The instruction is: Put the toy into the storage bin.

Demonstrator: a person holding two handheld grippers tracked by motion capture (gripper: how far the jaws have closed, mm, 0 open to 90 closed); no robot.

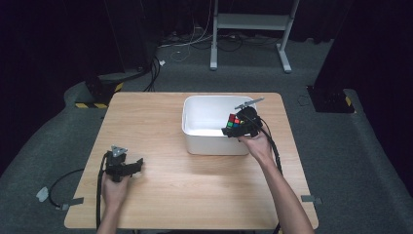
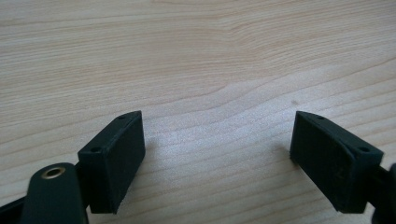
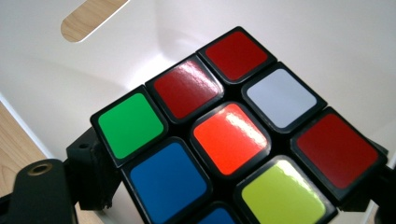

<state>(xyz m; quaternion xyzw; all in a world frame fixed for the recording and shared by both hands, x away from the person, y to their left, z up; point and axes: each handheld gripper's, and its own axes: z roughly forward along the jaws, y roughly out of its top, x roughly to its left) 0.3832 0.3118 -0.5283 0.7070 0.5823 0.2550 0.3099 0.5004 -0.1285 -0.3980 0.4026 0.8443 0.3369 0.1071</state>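
Bright overhead light; cube point(image 3: 231, 137) glare; dark surroundings.

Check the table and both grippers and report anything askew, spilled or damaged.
Nothing stands out. The right gripper holds a puzzle cube tilted over the white bin, which sits squarely on the table. The left gripper hangs open above bare wood. Nothing looks spilled or broken.

A light wooden bench point(image 1: 195, 180) carries a white plastic bin point(image 1: 214, 141) toward its far right side.
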